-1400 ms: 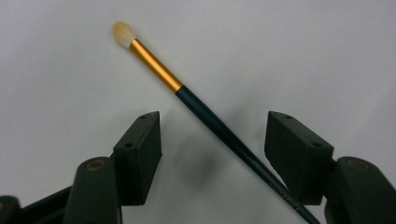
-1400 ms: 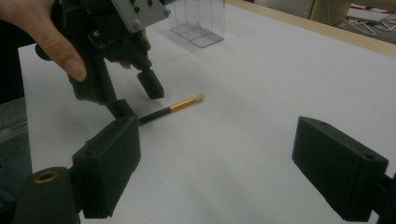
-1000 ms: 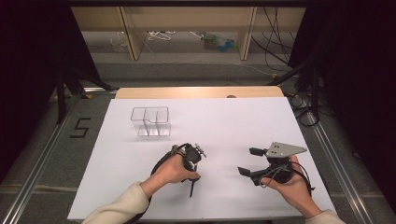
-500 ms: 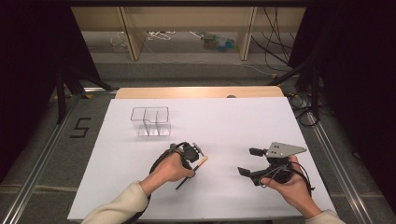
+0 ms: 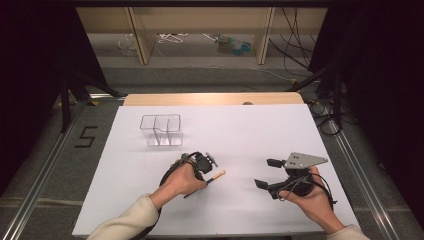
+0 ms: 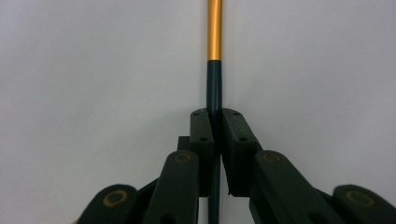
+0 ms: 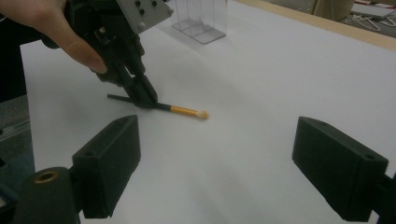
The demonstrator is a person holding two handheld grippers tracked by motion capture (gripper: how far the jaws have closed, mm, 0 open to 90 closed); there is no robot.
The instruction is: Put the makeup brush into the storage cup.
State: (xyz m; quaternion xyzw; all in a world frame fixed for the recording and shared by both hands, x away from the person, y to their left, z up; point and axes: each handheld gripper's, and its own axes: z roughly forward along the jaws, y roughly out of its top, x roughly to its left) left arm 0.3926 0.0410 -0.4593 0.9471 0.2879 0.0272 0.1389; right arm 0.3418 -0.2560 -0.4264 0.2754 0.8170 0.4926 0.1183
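operator: left gripper [image 5: 206, 176] is pinching a thin makeup brush [image 5: 216, 176] by its dark handle. its jaws are pressed together on the shaft, as the left gripper view confirms: pads [image 6: 201, 135] clamp the dark section, the gold ferrule [image 6: 215, 30] extends straight ahead.

inspector: change against one second ago?

operator: a second ago the dark handle trailed down toward the person, below the left hand [image 5: 182, 180]. half a second ago it slanted. now the brush lies closer to level, its pale tip off to the right of the gripper. the left wrist has rotated; the right gripper [image 5: 270, 174] has not moved.

inspector: meaning for the work in hand?

operator: judged, the brush is being picked up and reoriented, probably for the clear acrylic organizer [image 5: 161, 130] at the far left of the white table [image 5: 260, 130]. transfer is not yet done.

inspector: position and axis?

operator: brush sits at or just above the table, near centre front, well apart from the organizer. the right gripper view shows its long axis nearly parallel to the surface, pale bristle tip [image 7: 201, 114] pointing away from the left gripper, dark tail end behind the jaws. contact with the table cannot be told.

inspector: right gripper?

operator: spread wide, holding nothing, resting low at the right.
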